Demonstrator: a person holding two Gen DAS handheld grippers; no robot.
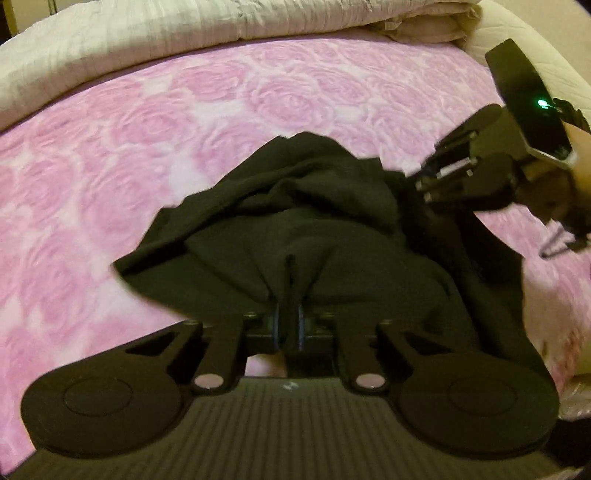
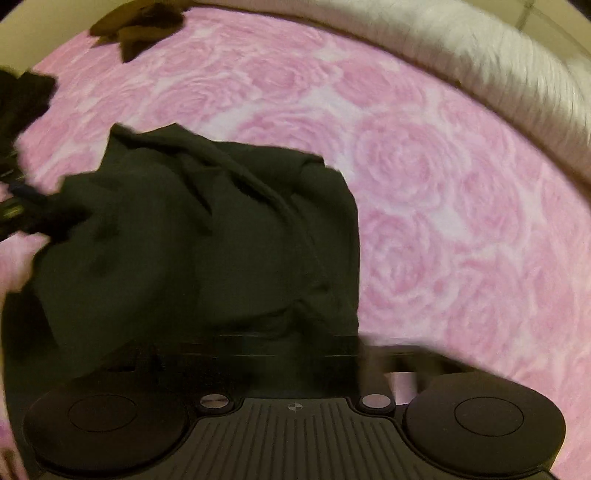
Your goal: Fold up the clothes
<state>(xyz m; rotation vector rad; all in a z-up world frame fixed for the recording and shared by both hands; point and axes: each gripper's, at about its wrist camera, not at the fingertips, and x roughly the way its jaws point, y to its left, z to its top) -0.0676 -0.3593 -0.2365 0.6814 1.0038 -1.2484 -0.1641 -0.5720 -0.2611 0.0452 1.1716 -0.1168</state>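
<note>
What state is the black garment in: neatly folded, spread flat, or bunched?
Bunched. The black garment lies in rumpled overlapping layers on the pink bedspread, pinched by the left gripper; no clean fold edges show.

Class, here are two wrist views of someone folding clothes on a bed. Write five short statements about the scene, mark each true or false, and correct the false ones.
1. The crumpled black fabric garment lies on a pink rose-patterned bedspread. True.
2. The left tool is wide open and clear of the cloth. False: its fingers are closed on a pinch of the black garment.
3. A cream quilted blanket is bunched along the far edge of the bed. True.
4. The black garment is neatly folded into a flat square. False: it is rumpled and bunched.
5. The right tool reaches the garment's edge in the left wrist view. True.
</note>
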